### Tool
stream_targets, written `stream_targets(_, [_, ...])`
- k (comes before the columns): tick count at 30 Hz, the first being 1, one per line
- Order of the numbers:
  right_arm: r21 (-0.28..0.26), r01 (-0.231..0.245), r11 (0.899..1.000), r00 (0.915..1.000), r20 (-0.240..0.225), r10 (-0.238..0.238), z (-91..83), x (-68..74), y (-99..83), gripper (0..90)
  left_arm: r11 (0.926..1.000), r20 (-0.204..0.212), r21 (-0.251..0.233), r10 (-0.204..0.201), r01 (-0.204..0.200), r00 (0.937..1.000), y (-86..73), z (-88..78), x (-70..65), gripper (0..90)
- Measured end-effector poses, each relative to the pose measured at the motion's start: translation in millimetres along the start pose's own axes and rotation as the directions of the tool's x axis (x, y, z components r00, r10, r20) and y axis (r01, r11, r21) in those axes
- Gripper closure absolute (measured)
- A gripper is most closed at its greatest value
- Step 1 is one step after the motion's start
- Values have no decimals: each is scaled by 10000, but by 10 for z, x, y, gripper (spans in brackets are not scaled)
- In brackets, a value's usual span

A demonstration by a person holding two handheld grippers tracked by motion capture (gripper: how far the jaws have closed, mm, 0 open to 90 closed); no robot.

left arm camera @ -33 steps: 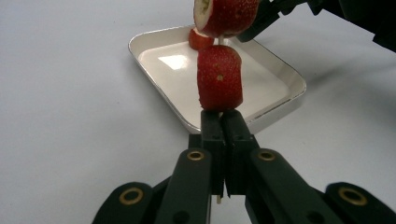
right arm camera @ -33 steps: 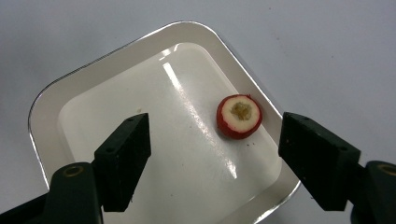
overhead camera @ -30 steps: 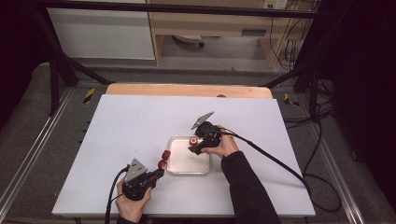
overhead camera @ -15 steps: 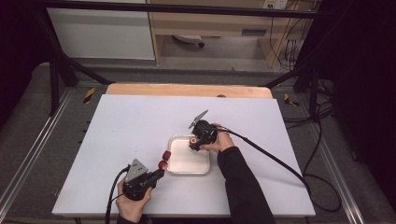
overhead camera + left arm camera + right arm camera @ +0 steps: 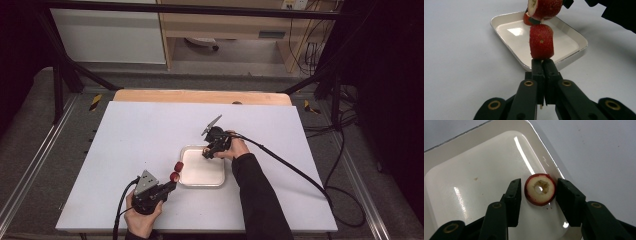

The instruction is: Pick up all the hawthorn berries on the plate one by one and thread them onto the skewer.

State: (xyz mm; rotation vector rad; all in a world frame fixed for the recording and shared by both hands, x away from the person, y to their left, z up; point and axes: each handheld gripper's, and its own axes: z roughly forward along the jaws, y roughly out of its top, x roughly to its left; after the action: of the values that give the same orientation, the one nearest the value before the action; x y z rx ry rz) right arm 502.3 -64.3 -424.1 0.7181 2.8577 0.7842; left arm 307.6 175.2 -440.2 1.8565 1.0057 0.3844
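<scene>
The right tongs [image 5: 537, 191] had just been closing around a cored red fruit slice [image 5: 540, 189] lying in the white tray [image 5: 474, 170], pads not yet touching it. The left tongs [image 5: 543, 66] were shut on a skewer [image 5: 540, 106] carrying two slices [image 5: 541, 41] beside the tray on the tabletop [image 5: 135, 135]; pickup appeared imminent.

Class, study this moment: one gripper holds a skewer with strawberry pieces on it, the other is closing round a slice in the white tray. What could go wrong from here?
1. The right gripper has just been closing, but its fingers stand apart from the strawberry slice; an off-centre squeeze could crush it or flick it away.
2. The slice lies near the tray wall, so a finger may catch the rim.
3. The left gripper pinches only the thin skewer; its strawberry pieces could tip it.
</scene>
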Motion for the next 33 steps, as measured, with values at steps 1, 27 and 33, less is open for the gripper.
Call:
stream_targets(1, [32, 20, 10000, 10000, -11, -19, 1, -5, 0, 570, 10000, 0, -6, -10, 10, 10000, 0, 2, 0, 887])
stream_targets(27, [-1845, -1494, 9714, 9881, -629, 1401, -393, 223, -31, 599, 9999, 63, -97, 59, -58, 10000, 1, 47, -78, 887])
stream_targets(33, [-2902, -2532, 9229, 9671, -1020, 2332, -515, 332, -161, 599, 9998, 169, -137, 111, -109, 9998, 6, 87, -144, 887])
